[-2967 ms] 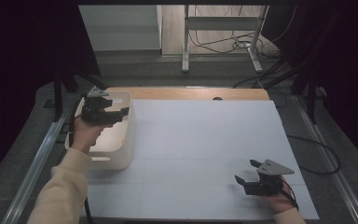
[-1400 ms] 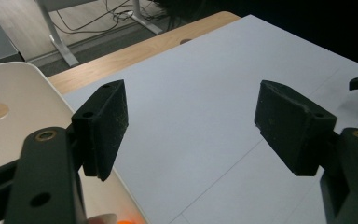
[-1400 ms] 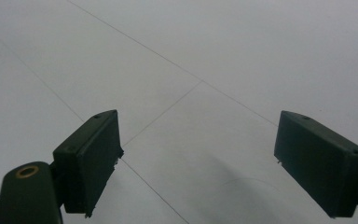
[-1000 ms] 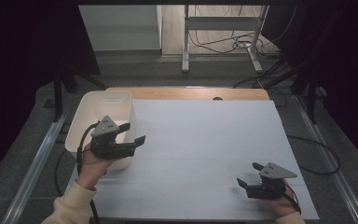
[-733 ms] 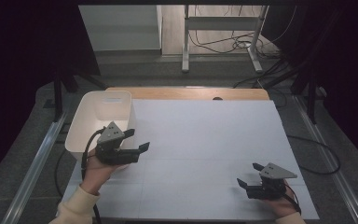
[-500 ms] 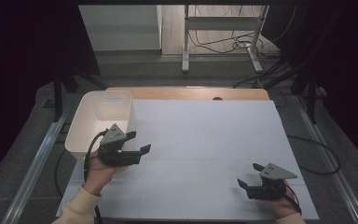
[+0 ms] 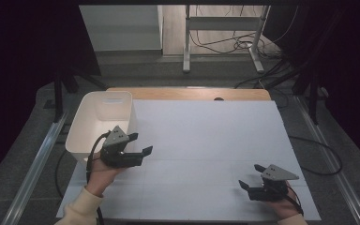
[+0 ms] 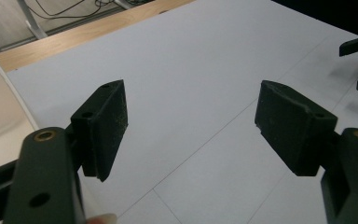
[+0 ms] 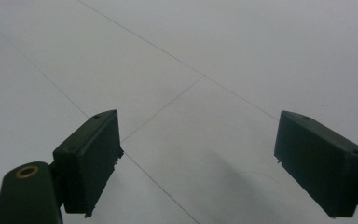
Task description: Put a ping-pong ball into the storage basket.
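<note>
The right gripper [image 7: 249, 184] is sitting at the lower right of the frame, jaws wide and holding nothing, near the white sheet's [image 7: 206, 136] bottom edge. Farther up at the left, the left gripper [image 7: 143, 144] is hovering with jaws wide and empty, just beside the white bin [image 7: 82, 126]. Lots of bare sheet is lying between them.

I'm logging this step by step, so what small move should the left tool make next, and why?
Probably a short pull toward the person, to settle low like the right tool. The left tool hangs open and empty beside the white bin, over the white table sheet. The left gripper view shows nothing between its jaws and nothing on the sheet ahead.
</note>
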The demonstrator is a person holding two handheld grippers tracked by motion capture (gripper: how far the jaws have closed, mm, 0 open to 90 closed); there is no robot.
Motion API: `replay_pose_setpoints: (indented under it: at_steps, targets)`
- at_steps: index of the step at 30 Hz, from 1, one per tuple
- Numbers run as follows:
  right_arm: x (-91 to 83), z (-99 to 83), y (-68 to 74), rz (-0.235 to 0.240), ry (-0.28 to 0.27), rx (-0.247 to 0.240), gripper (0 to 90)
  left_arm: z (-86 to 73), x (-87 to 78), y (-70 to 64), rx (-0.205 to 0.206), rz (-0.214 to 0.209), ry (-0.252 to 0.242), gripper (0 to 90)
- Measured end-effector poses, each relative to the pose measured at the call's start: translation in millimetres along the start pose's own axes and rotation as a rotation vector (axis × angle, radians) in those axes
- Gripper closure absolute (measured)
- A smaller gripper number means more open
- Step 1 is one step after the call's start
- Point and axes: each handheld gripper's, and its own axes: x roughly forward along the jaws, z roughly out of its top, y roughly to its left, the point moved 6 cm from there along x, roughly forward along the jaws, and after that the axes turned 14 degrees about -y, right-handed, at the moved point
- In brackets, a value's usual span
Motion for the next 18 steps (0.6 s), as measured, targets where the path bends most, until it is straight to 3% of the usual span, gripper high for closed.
replay_pose_setpoints:
  at_steps: [18]
  targets:
    - [-0.4,0.4,-0.2,-0.001,-0.002,-0.001,14.8,-2.5,-6.2,-4.1,0.016,0.007,-0.024,26.1]
